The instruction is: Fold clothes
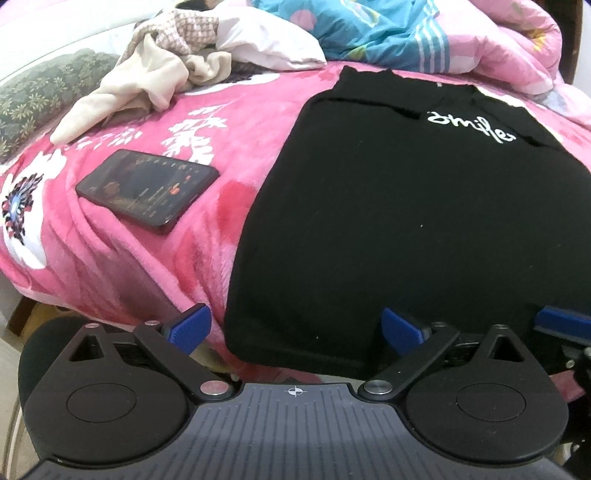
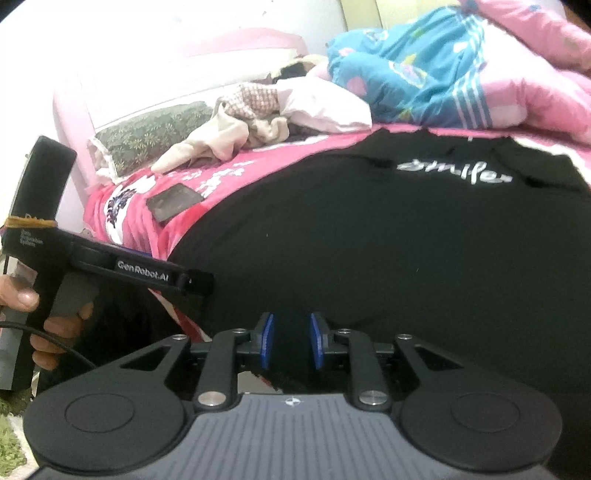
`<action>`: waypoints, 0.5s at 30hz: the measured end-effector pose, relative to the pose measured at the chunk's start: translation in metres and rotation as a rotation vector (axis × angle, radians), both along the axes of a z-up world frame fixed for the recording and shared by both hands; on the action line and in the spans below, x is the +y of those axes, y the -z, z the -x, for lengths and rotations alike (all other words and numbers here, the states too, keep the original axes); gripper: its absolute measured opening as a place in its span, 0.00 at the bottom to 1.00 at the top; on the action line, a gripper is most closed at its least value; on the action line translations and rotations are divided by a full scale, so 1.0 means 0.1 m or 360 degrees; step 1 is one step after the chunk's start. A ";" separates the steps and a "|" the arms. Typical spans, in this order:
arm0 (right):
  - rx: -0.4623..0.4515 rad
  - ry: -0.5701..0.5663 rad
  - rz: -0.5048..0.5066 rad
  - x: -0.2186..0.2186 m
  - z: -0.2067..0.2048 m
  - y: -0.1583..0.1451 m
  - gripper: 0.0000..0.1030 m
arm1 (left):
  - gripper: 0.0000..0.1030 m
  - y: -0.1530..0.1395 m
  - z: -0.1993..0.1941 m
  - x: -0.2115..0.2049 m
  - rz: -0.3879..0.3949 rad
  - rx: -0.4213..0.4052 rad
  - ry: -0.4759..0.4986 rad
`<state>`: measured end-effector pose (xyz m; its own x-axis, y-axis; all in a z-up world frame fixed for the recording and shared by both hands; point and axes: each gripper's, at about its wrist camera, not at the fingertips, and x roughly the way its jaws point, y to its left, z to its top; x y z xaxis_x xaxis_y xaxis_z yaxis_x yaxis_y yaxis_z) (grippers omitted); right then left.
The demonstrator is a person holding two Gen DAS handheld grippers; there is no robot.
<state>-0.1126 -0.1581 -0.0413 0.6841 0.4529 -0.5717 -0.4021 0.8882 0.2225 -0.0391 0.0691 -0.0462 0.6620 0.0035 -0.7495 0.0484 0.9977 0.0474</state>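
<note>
A black T-shirt (image 1: pixel 388 221) with white script on its chest lies flat on the pink flowered blanket (image 1: pixel 147 258). My left gripper (image 1: pixel 295 328) is open wide at the shirt's near left corner: one blue finger is over the blanket, the other over the cloth. In the right wrist view the same shirt (image 2: pixel 369 240) fills the middle. My right gripper (image 2: pixel 291 339) sits low over its near hem, blue pads a narrow gap apart with dark cloth showing between them, not pinched. A right pad (image 1: pixel 561 317) shows at the edge of the left wrist view.
A dark phone (image 1: pixel 147 190) lies on the blanket left of the shirt. Beige and checked clothes (image 1: pixel 147 74) are heaped at the back, beside a blue quilt (image 1: pixel 369 33) and a green pillow (image 1: pixel 44 92). A hand (image 2: pixel 55 321) grips the left tool at the bed's edge.
</note>
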 end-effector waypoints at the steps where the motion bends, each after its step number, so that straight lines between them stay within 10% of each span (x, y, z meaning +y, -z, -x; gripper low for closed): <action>1: 0.0022 0.0002 -0.0005 0.00 -0.01 0.03 0.22 | 0.97 0.00 0.00 0.00 -0.0008 0.0003 -0.0004; 15: 0.0103 0.0041 -0.0101 -0.05 -0.05 0.16 0.22 | 0.99 0.05 0.01 -0.04 -0.0086 0.0035 -0.0041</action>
